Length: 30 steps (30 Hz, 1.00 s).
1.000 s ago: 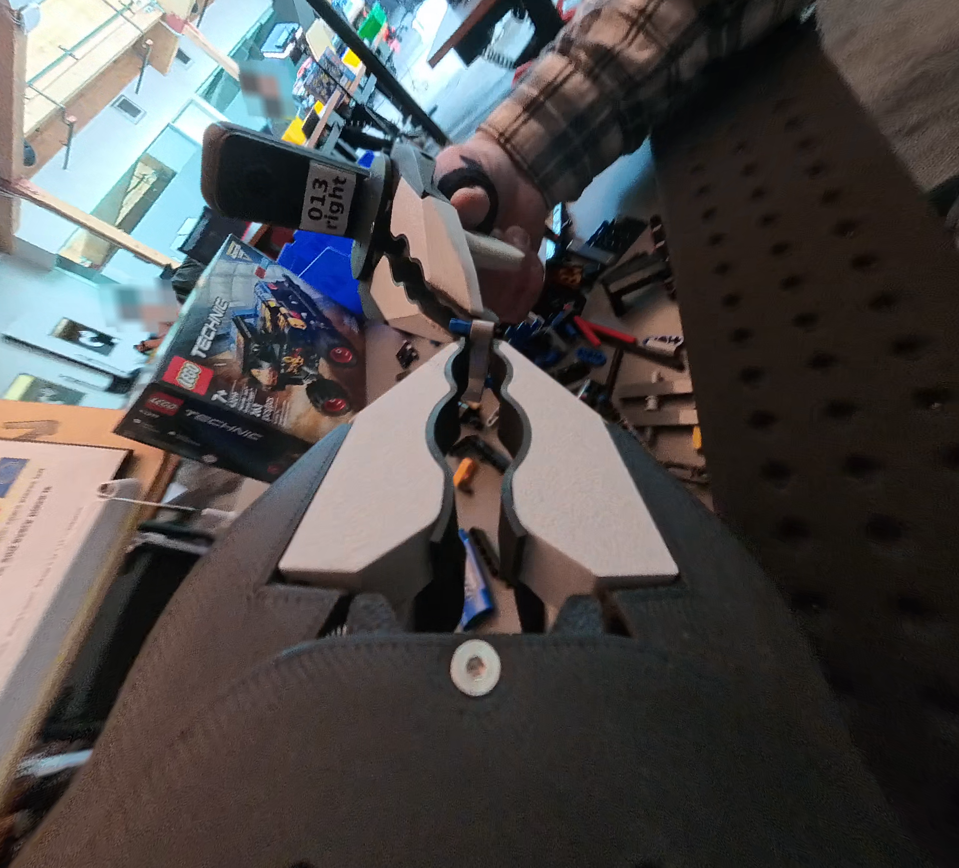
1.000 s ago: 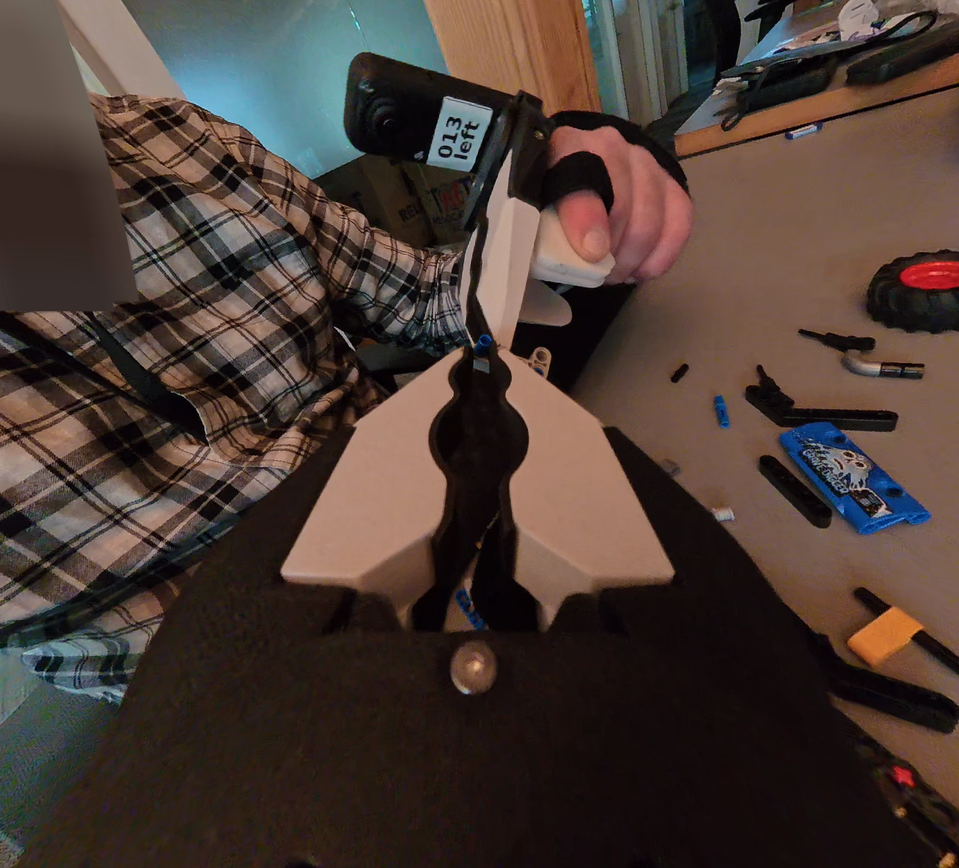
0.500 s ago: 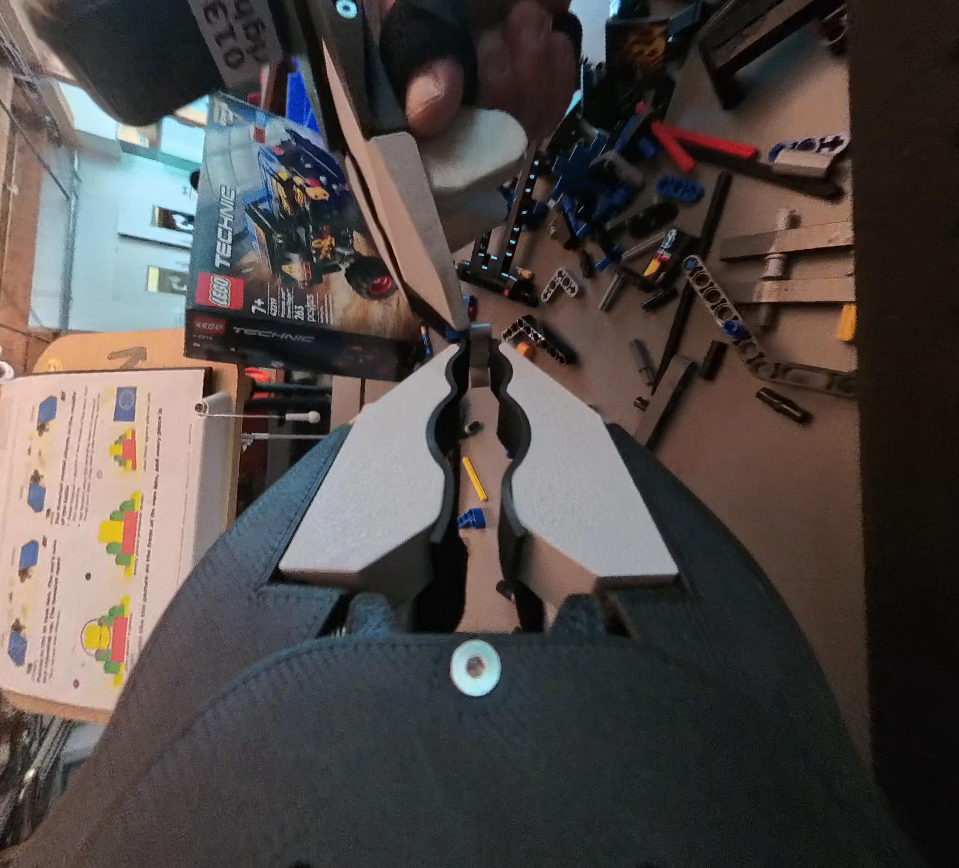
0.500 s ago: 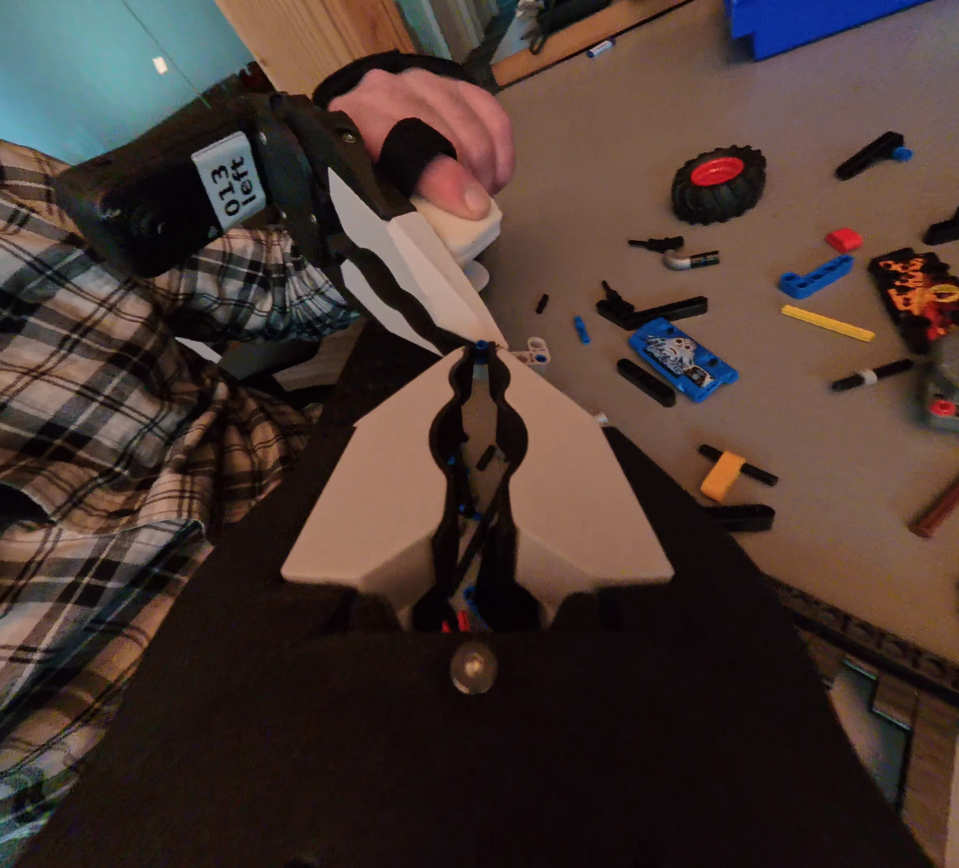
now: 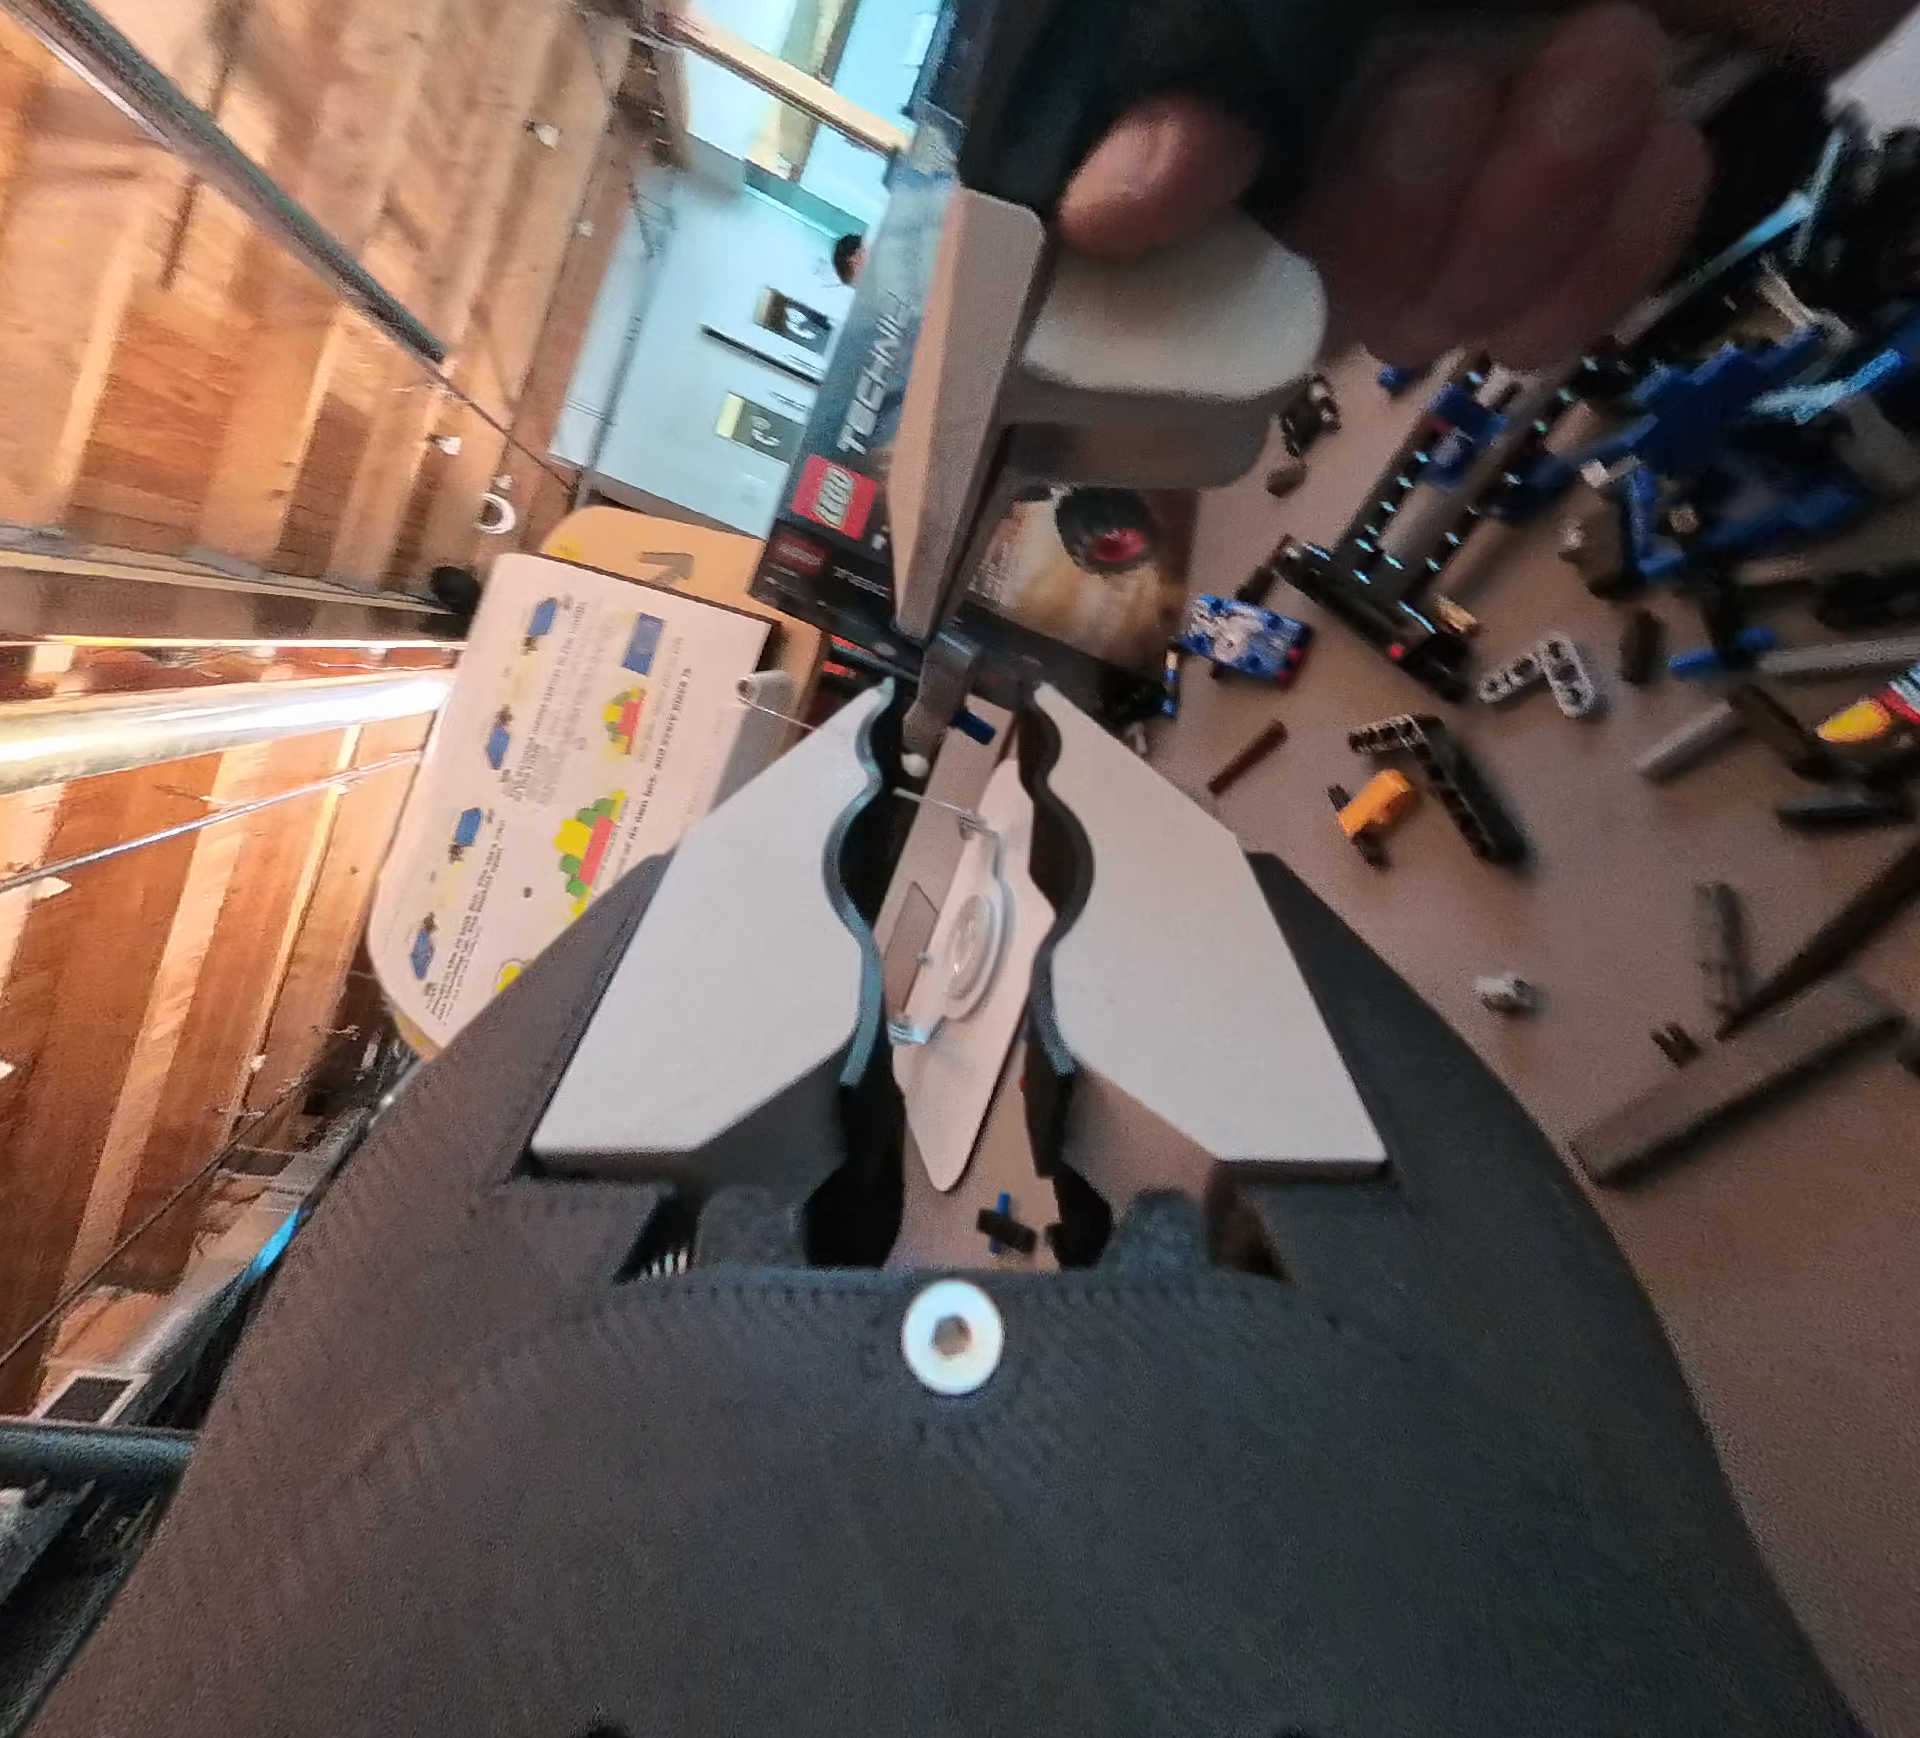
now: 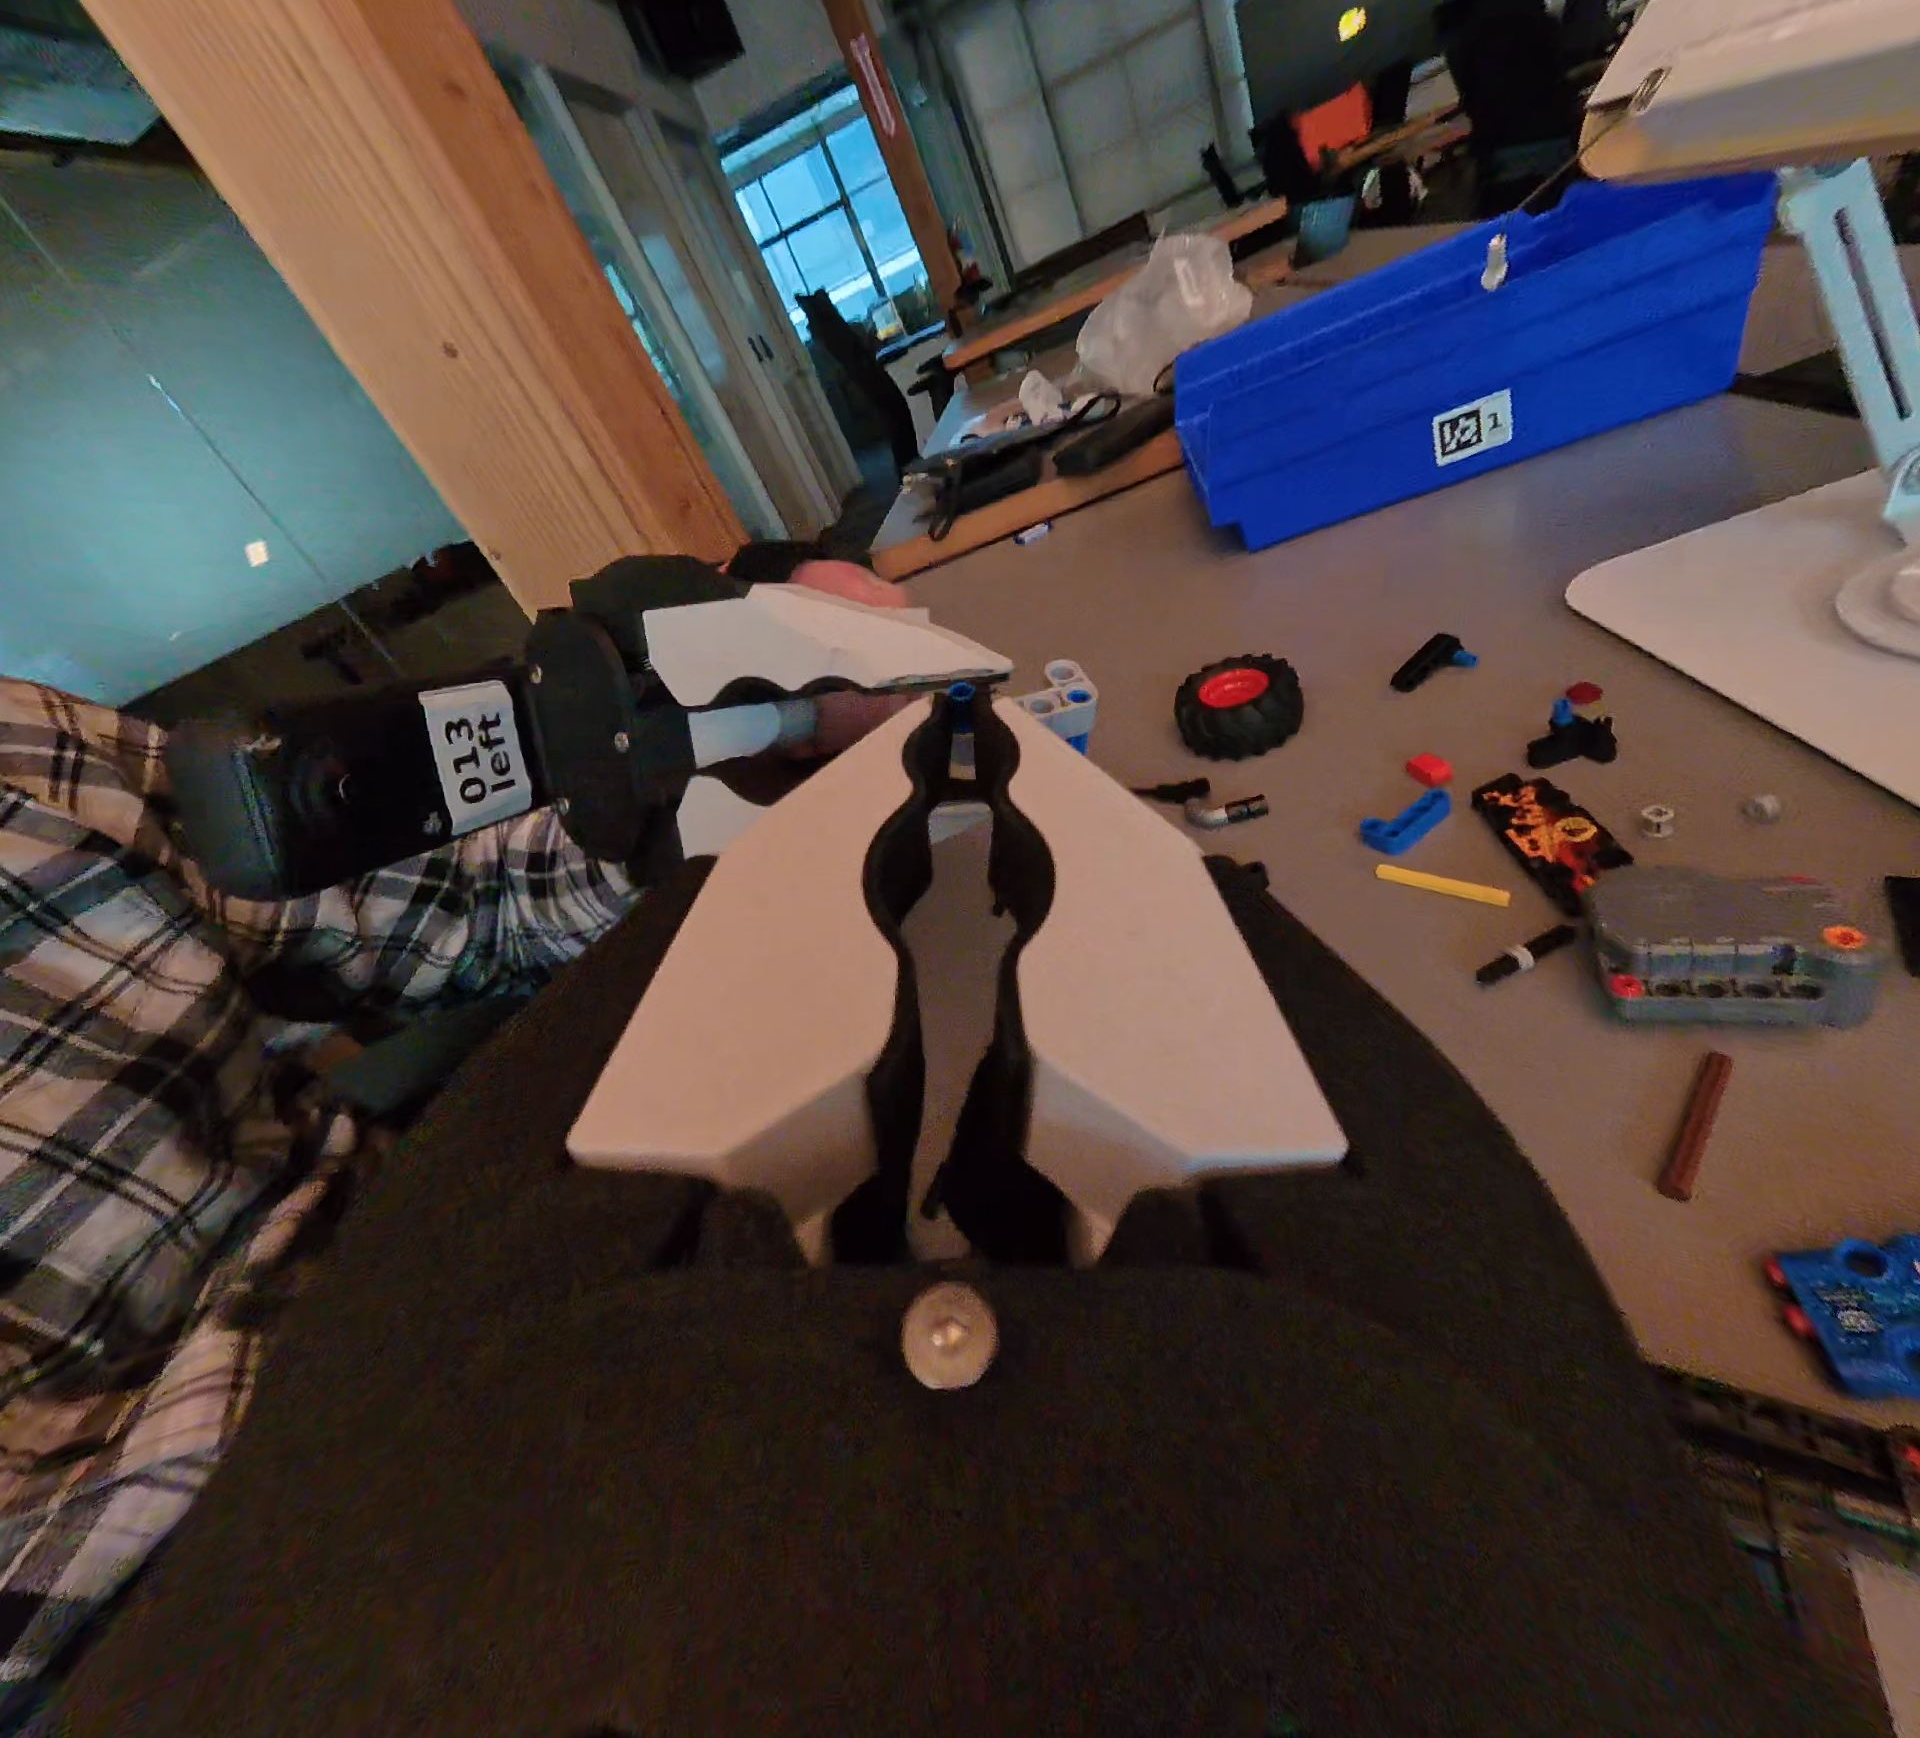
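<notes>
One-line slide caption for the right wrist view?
Right tongs and left tongs meet tip to tip on a small blue pin above a parts-strewn table.

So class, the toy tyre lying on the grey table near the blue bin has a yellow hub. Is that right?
Not quite. The tyre has a red hub, not yellow; the right wrist view shows it. It does lie on the grey table, near the blue bin.

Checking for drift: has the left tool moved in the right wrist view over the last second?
Yes. The left tool has swung from steeply tip-down to nearly level, its tip now closer to the red-hubbed wheel.
</notes>
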Available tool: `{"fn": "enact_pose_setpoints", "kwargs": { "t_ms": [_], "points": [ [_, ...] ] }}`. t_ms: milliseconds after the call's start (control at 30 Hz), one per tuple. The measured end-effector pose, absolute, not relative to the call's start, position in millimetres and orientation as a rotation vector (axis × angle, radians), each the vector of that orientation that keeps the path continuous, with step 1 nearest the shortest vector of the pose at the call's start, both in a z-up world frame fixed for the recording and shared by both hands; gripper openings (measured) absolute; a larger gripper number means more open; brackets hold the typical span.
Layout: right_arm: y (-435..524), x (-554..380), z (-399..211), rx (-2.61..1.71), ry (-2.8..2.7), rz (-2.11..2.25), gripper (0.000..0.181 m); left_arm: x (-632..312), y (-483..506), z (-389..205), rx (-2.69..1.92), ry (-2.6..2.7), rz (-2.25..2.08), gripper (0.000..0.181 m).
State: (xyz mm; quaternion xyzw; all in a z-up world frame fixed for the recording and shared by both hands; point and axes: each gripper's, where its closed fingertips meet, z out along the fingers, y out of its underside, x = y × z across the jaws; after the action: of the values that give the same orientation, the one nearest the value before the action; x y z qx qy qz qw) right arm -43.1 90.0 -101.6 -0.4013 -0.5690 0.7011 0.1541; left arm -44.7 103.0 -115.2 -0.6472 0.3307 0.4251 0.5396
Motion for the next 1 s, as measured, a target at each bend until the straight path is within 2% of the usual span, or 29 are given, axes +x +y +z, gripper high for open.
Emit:
{"fn": "enact_pose_setpoints", "kwargs": {
  "t_ms": [133,200,433,600,700,733,1000],
  "points": [
    [88,-42,-89,-1.109,-1.518,2.043,0.002,-42,107,-105,-1.509,0.722,1.022,0.018],
    [87,-41,-86,-1.085,-1.502,2.042,0.002,-41,107,-96,-1.469,0.688,1.042,0.008],
    [89,-37,-77,-1.043,-1.457,1.938,0.0,-38,108,-88,-1.452,0.659,1.063,0.008],
    [76,-23,-61,-0.895,-1.513,1.817,0.0,-25,96,-77,-1.41,0.643,0.874,0.007],
    [116,-4,-17,-0.849,-1.255,1.96,0.0,-32,90,-103,-1.478,0.697,0.789,0.006],
    [130,1,-14,-0.844,-1.247,1.912,0.0,-29,84,-93,-1.439,0.69,0.757,0.006],
    [89,-15,-126,-0.997,-1.983,1.543,0.003,-31,79,-89,-1.463,0.555,0.166,0.007]
  ]
}}
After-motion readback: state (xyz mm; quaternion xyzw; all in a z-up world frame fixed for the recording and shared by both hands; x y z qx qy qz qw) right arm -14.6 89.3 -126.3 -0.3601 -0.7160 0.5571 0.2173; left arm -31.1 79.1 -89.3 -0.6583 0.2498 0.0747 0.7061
